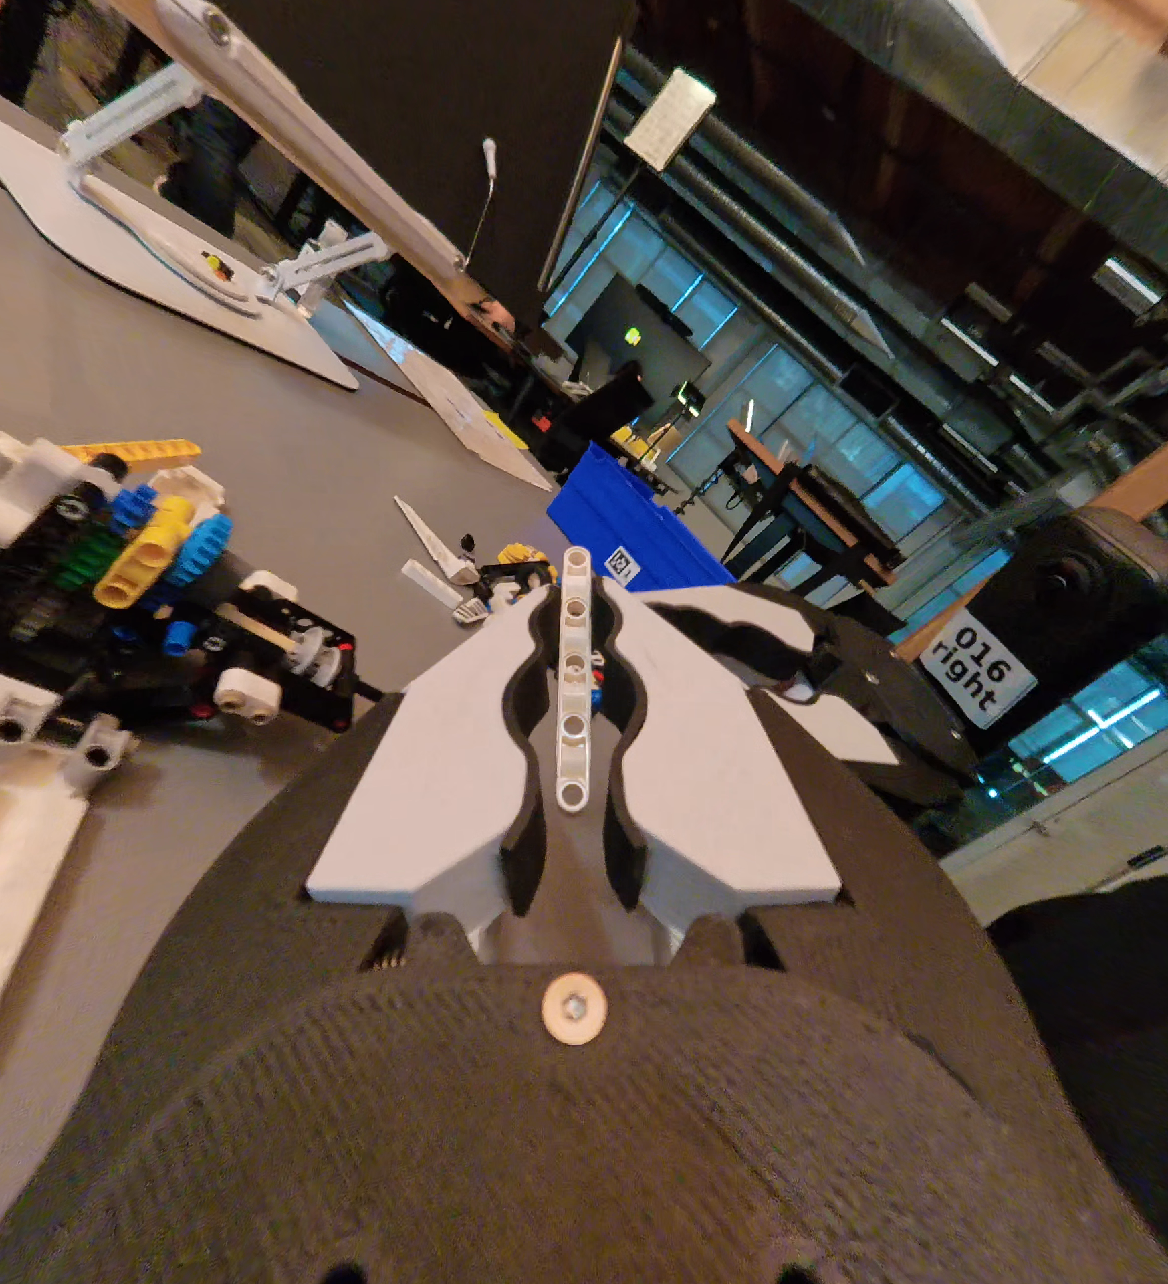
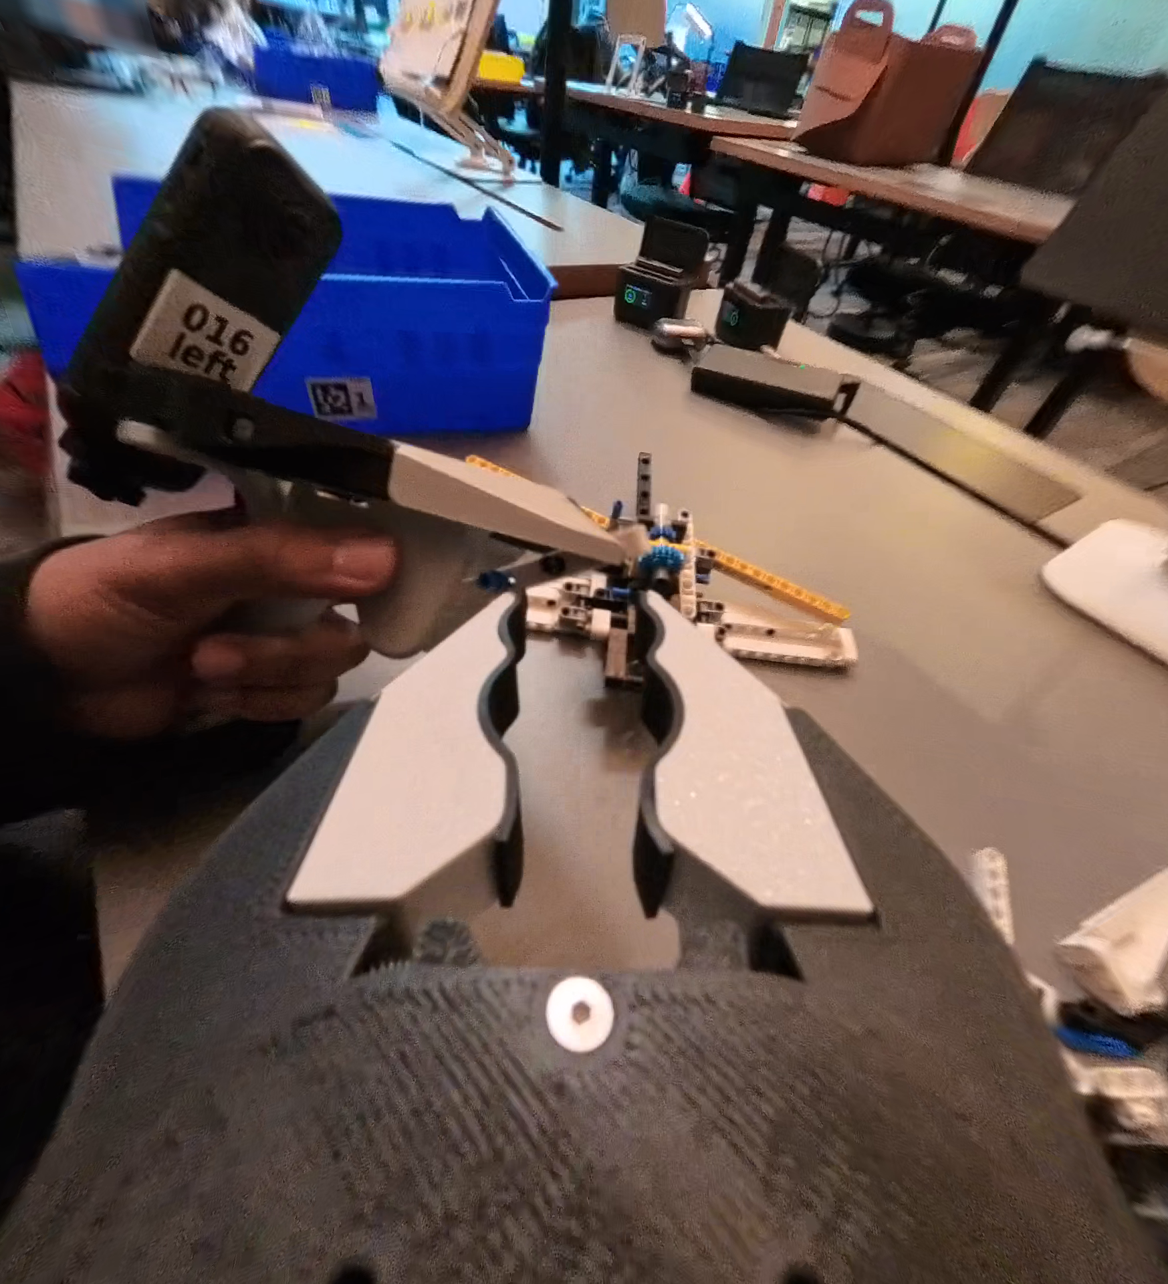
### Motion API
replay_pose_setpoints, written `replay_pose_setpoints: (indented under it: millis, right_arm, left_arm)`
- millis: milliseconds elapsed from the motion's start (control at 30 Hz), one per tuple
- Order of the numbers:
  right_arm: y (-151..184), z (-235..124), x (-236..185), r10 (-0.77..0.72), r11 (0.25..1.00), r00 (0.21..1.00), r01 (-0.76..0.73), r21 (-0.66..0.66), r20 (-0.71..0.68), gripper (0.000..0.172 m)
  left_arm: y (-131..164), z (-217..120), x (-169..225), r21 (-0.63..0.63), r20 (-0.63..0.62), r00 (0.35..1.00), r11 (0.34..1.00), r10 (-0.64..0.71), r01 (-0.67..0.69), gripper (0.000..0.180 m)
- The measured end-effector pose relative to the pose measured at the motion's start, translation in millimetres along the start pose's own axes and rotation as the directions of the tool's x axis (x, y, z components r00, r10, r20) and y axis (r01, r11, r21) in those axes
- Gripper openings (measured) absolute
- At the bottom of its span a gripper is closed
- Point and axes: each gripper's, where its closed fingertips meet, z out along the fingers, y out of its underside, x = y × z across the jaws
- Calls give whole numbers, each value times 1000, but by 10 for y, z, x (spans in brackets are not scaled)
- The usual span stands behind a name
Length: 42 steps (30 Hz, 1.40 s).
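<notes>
Clamping: left gripper (image 1: 575, 590) pinches a white holed beam (image 1: 574, 684)
Right gripper (image 2: 577, 611): jaws apart, poised at the brick model (image 2: 678, 590) on the tabletop (image 2: 914, 556)

A white label (image 1: 977, 667) with black print, digits above a word, sits on a black camera housing (image 1: 1081, 577) well to the right of the fingers (image 1: 456, 750). In the right wrist view a like label (image 2: 206, 340) sits on another black housing (image 2: 220, 229), up and left of the fingers (image 2: 421, 750). A square black-and-white coded sticker (image 2: 340, 397) with one digit beside it is on the blue bin (image 2: 428, 326) beyond the fingertips. Two black chargers (image 2: 643, 295) farther right show small lit displays, too small to read.
</notes>
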Motion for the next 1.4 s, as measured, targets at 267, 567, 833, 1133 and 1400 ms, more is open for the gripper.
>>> replay_pose_setpoints:
  millis: [267,567,833,1133,1400]
  right_arm:
    - [-76,-251,-116,79,993,996,-83,81,46,23]
    - [26,-323,-8,66,995,997,-61,82,-51,12]
    - [-35,-463,154,133,971,991,-124,207,-29,2]
    - [-99,-683,190,83,919,992,-112,379,92,2]
    - [-134,-645,152,119,892,974,-190,409,191,8]
  left_arm:
    - [18,109,86,8,27,999,999,33,-33,6]
    - [126,286,192,11,8,999,999,43,-43,7]
    - [-13,174,326,60,-247,955,980,-168,188,41]
    - [252,211,580,-227,-447,745,869,-495,440,6]
    - [252,197,538,-223,-441,777,894,-449,389,4]
